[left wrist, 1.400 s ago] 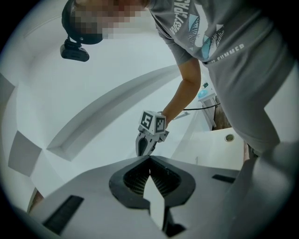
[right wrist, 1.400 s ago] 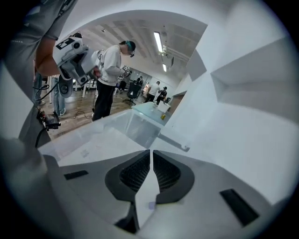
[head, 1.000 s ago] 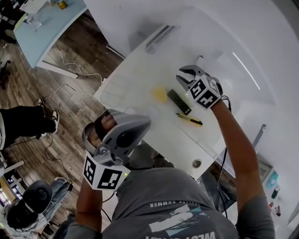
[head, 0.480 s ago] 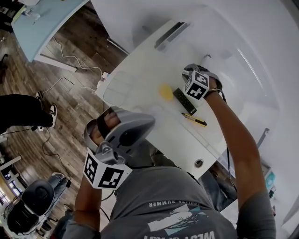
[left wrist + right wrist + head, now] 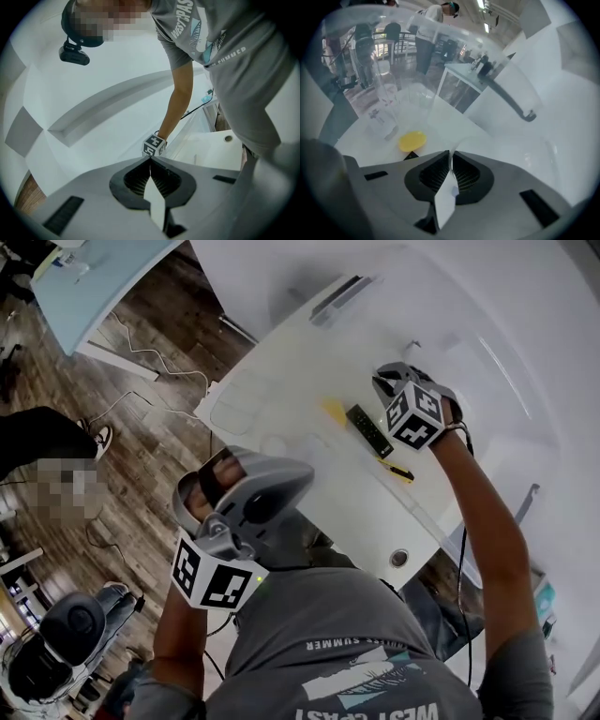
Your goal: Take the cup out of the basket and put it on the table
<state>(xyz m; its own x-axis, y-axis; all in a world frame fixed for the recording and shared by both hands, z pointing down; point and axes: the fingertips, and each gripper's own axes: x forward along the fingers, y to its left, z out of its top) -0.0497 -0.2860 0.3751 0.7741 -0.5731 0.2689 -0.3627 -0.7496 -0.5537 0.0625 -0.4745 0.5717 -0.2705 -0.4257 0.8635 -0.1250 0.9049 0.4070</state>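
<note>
While the right claw (image 5: 450, 161) closes on the thin rim of the clear cup (image 5: 459, 140), just right of the yellow disc (image 5: 412, 140), that flimsy wall may buckle and slip free. Left claw (image 5: 150, 164): closed, empty, off the worktop (image 5: 309, 381).

Print on one garment only

The person's grey T-shirt (image 5: 356, 652) bears "SUMMER" in small white capitals, upside down in the head view. Larger white letters under it begin "WEST", and the cut-off rest is possibly "COAST". The left gripper view also shows "SUMMER" on the shirt.
</note>
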